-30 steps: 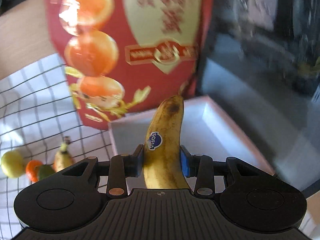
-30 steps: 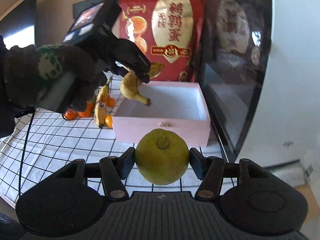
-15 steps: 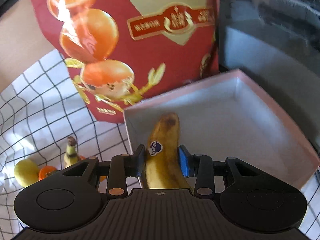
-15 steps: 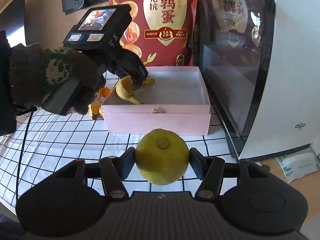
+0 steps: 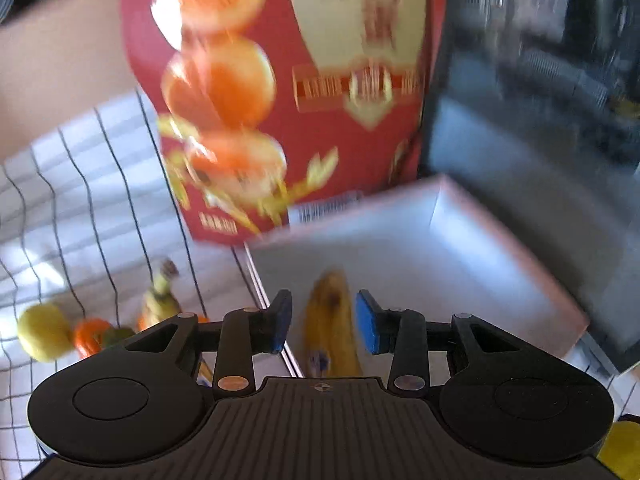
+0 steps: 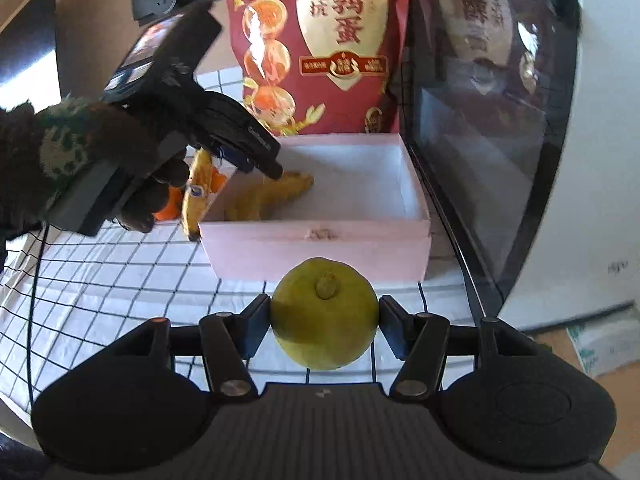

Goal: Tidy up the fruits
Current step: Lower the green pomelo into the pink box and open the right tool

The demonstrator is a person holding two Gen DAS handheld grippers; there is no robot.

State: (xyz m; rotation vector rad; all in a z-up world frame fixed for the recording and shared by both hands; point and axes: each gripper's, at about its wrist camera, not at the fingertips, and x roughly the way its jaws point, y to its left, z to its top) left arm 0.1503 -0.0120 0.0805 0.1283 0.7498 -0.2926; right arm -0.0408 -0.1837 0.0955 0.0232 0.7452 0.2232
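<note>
A spotted yellow banana lies in the pink box, seen too in the right wrist view as the banana near the box's left wall. My left gripper hovers over it, open, with a gap between each blue pad and the fruit. From the right wrist view the left gripper tips down into the box, held by a gloved hand. My right gripper is shut on a round green-yellow citrus fruit, in front of the box.
A second banana, oranges and a yellow fruit lie on the checked cloth left of the box. A tall red bag stands behind the box. A white appliance with a dark glass door stands close on its right.
My left gripper lowered the banana into the box and let go of it; its pads now stand apart from the fruit. The right gripper, still gripping the citrus, has come closer to the box.
</note>
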